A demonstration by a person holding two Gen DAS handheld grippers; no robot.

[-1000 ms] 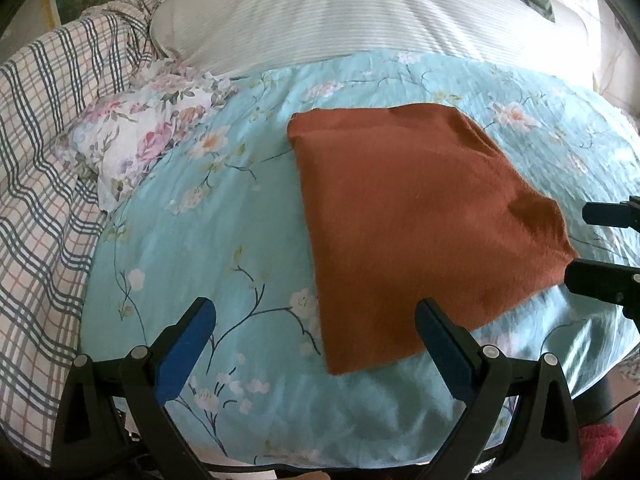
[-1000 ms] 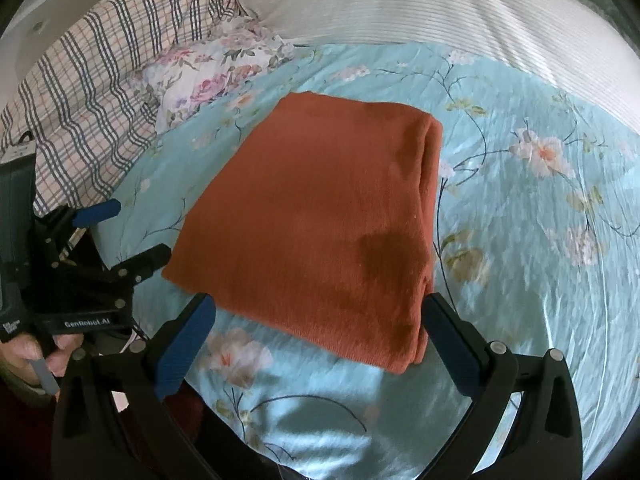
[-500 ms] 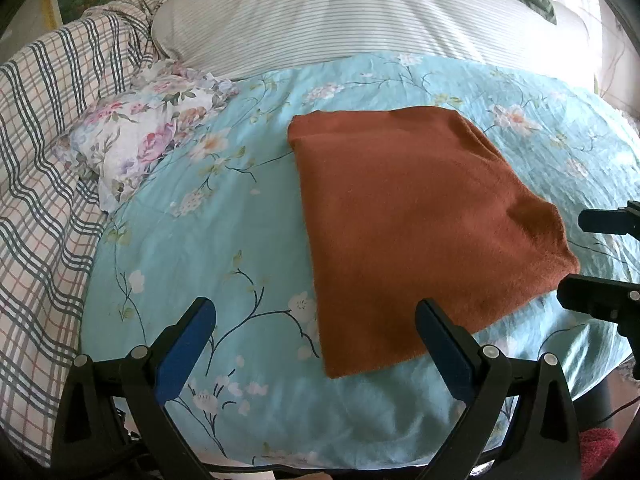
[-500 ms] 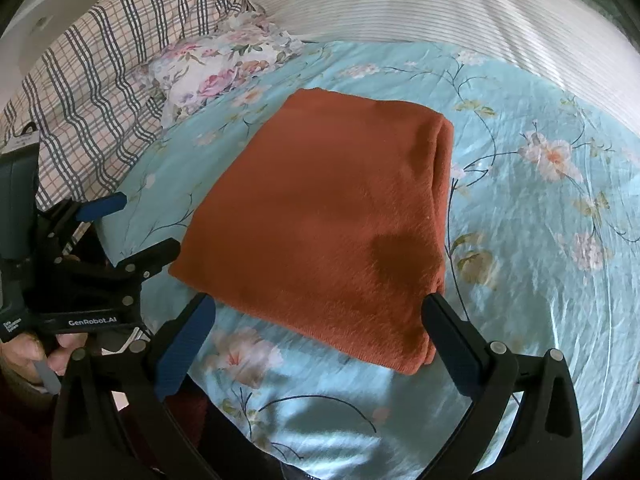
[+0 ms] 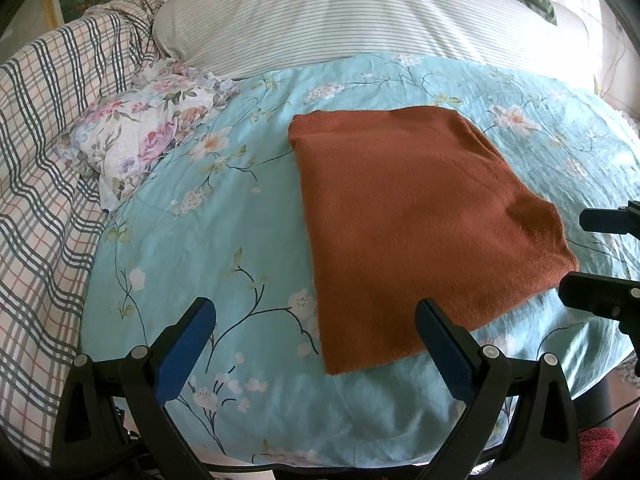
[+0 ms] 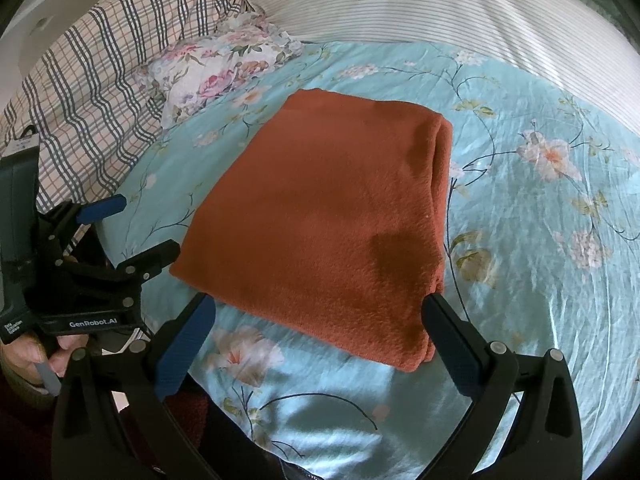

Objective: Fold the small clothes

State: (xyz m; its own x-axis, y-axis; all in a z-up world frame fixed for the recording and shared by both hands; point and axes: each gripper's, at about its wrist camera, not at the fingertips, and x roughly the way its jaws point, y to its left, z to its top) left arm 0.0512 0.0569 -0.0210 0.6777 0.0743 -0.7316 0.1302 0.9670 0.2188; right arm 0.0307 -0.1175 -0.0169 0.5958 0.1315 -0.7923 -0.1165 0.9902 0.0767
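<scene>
- Two tongs stood wide open and empty: the left tongs low in its view, just short of the near edge of the rust-orange garment; the right tongs straddled that garment's near right corner without touching it.
- Folded into a thick rectangle, the garment lay mid-frame on the bed, its doubled layers showing along the right edge in the right view. Judged from this, the fold looked complete and both tongs were held clear.
- Beneath it was a turquoise floral sheet; a floral cloth and plaid bedding lay at left, and a striped pillow sat across the top.
</scene>
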